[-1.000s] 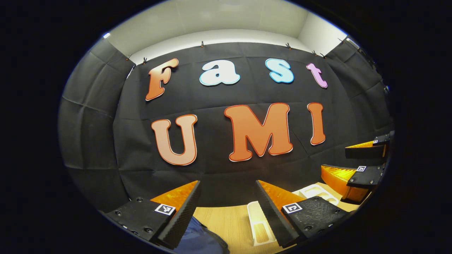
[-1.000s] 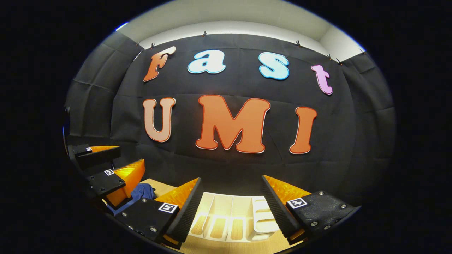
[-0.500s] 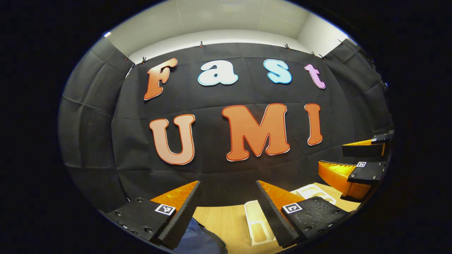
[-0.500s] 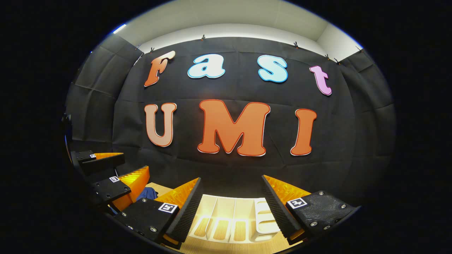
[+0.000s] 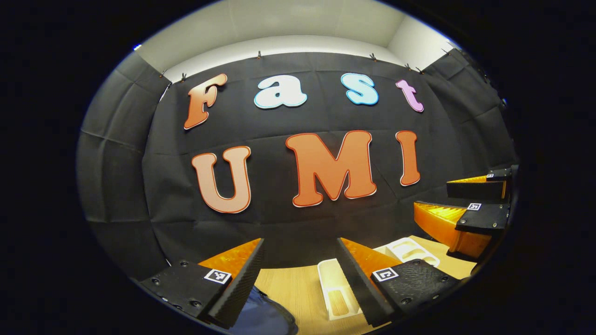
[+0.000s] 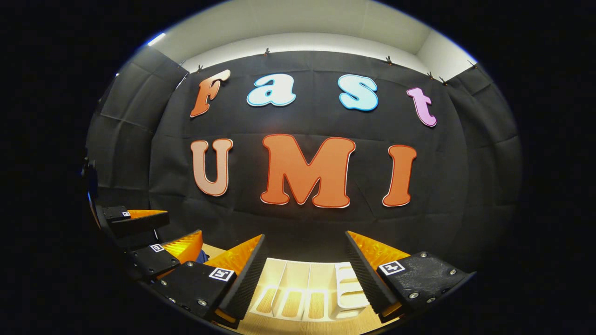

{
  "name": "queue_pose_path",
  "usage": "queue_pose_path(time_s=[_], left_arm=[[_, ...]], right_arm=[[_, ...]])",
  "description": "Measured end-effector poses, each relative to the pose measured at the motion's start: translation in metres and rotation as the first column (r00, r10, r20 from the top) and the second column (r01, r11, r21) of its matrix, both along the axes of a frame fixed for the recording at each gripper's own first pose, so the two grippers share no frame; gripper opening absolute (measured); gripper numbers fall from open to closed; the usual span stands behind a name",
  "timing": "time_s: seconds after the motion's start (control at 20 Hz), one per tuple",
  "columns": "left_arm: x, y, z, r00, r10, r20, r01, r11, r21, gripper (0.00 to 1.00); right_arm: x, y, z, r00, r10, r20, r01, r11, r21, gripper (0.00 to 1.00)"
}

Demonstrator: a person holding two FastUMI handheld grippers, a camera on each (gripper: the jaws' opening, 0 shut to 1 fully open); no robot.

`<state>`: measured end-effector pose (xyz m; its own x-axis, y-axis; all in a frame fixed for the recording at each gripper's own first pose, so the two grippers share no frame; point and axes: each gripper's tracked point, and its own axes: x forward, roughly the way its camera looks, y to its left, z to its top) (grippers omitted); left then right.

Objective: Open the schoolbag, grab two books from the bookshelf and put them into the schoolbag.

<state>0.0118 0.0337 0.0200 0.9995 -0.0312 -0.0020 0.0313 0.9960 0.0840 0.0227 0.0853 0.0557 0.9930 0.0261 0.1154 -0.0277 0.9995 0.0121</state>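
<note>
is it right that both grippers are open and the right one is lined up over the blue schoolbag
Not quite. In the right gripper view the right gripper is open, but it is lined up over the white bookshelf. The blue schoolbag lies below the open left gripper in the left gripper view.

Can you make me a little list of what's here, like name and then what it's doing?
left gripper: open, holding nothing, above the table
right gripper: open, holding nothing, above the bookshelf
schoolbag: blue, on the table under the left gripper
bookshelf: white, with slots, lying on the table
books: cannot tell
table: light wood
</note>
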Motion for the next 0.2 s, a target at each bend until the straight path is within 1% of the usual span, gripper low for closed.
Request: queue_pose_path(time_s=[0.05,0.1,0.15,0.2], left_arm=[[-0.0011,0.0018,0.0002,1.0,0.007,0.001,-0.007,1.0,0.001,0.94],[-0.0006,0.0024,-0.0002,1.0,0.01,0.002,-0.01,1.0,0.0,0.94],[-0.0011,0.0032,0.0016,1.0,0.012,0.005,-0.012,1.0,0.001,0.99],[-0.0016,0.0037,0.0028,1.0,0.014,0.005,-0.014,1.0,0.002,0.99]], right_arm=[[-0.0006,-0.0009,0.0005,1.0,-0.001,0.001,0.001,1.0,-0.001,0.96],[0.0,-0.0009,-0.0001,1.0,-0.001,0.002,0.001,1.0,0.0,1.0],[-0.0002,-0.0016,0.0002,1.0,-0.001,0.002,0.001,1.0,0.001,0.97],[-0.0001,-0.0027,0.0,1.0,-0.003,0.001,0.003,1.0,0.002,0.84]])
